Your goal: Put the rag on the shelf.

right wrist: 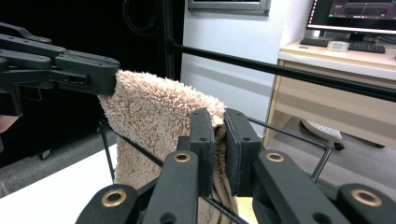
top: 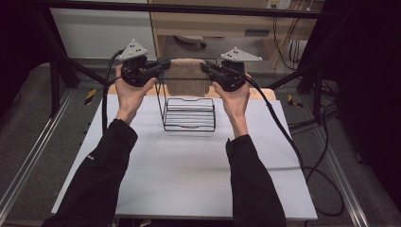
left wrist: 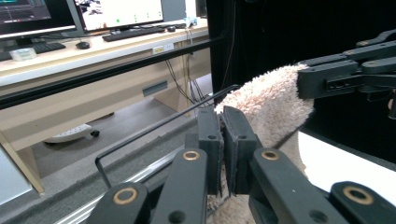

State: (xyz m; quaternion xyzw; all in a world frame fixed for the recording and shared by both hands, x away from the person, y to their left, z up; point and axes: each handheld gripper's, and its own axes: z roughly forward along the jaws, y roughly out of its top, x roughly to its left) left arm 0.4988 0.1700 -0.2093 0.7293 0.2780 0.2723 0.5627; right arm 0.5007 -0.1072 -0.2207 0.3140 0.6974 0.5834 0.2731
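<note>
While both hands hold level above the far end of the table, the scene reads as follows.

Towel: a fluffy beige towel (top: 188, 75) hangs stretched between the two grippers, held up by its top corners, its lower part falling behind the top rail of the wire rack.
Left gripper: the left gripper (top: 163, 65) has its jaws clenched on the towel's left top corner; in the left gripper view (left wrist: 222, 135) the black pads pinch the pile between them.
Right gripper: the right gripper (top: 208, 66) grips the towel's right top corner; in the right gripper view (right wrist: 219, 135) the cloth is pressed between its closed pads.
Wire rack: a black wire rack (top: 189, 113) stands on the table just below the towel, its tall back frame rising to the towel's height.
Table: a white table (top: 189, 175) carries the rack at its far end.
Surroundings: a wooden desk (left wrist: 93, 56) with monitors stands beyond the table.
</note>
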